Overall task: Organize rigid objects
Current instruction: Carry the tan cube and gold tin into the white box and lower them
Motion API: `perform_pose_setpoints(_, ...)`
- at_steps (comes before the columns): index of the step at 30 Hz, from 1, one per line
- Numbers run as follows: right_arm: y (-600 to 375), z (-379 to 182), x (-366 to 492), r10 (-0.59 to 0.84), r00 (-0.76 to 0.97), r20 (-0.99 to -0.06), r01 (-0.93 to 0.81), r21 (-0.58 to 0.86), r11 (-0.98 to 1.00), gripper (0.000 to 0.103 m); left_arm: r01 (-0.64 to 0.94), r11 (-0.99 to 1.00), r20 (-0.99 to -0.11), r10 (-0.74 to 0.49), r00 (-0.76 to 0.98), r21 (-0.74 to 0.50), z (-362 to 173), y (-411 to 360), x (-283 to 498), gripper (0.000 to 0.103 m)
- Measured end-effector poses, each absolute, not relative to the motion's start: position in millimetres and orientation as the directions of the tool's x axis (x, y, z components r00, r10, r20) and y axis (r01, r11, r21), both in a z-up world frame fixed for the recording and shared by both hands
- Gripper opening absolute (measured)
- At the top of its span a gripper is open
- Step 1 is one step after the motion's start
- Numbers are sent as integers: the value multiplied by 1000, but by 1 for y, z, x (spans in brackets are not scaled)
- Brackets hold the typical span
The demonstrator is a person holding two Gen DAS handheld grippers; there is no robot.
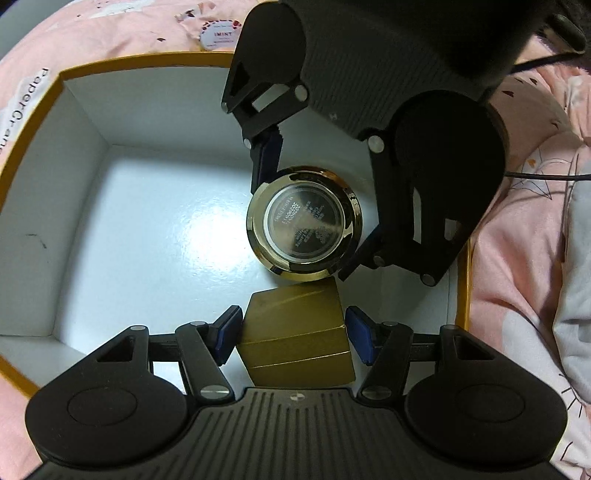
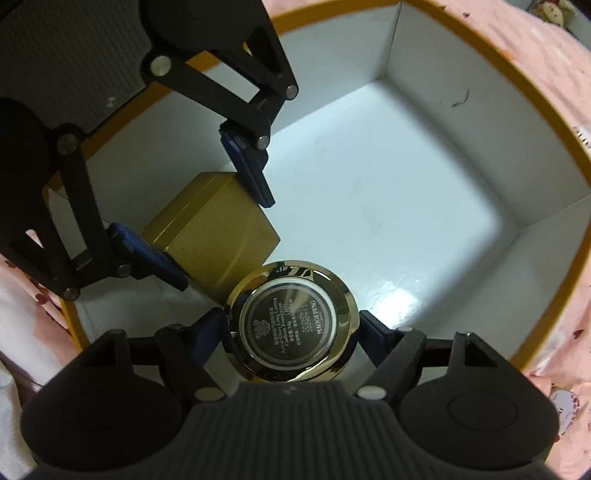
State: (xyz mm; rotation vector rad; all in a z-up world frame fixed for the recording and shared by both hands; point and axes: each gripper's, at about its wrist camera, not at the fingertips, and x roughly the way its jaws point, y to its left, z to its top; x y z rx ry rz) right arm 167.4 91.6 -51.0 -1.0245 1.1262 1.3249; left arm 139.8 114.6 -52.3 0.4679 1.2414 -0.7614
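Compact (image 2: 293,325) sits clamped in the right gripper (image 2: 291,328), black printed label facing the camera, gold rim all round. Both blue pads press on its sides, so that grip is closed on it. Just past it, the gold cube (image 2: 214,236) sits between the left gripper's pads (image 2: 251,173), and the compact's rim looks like it's touching or nearly touching the cube's near corner, can't quite tell which

From the left wrist view the cube (image 1: 295,339) is right up close in the left gripper (image 1: 293,332). One pad is against its left face, the other pad (image 1: 360,338) seems a hair off the right face, so I can't say whether it's really gripped or just loosely bracketed. Beyond the cube is the compact (image 1: 304,225) with the right gripper (image 1: 308,218) coming in from the far side

Both things hang inside the box (image 1: 85,122), white inside with an orange rim, close to one wall. Plenty of bare glossy floor on the other side, out to the far walls and corners. One wall has a small dark scuff (image 2: 458,99). Outside the rim it's pink bedding (image 1: 517,258), with a round Imint sticker (image 1: 218,35) and a black cable (image 1: 546,176) lying on it
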Motion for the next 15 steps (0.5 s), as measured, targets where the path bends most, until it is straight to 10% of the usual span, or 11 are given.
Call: perform_pose_setpoints(15,102,-72,188,119,-120,-986,-991,127,49,77,670,710,-960,-279,-13,-215,-68,136,162,80)
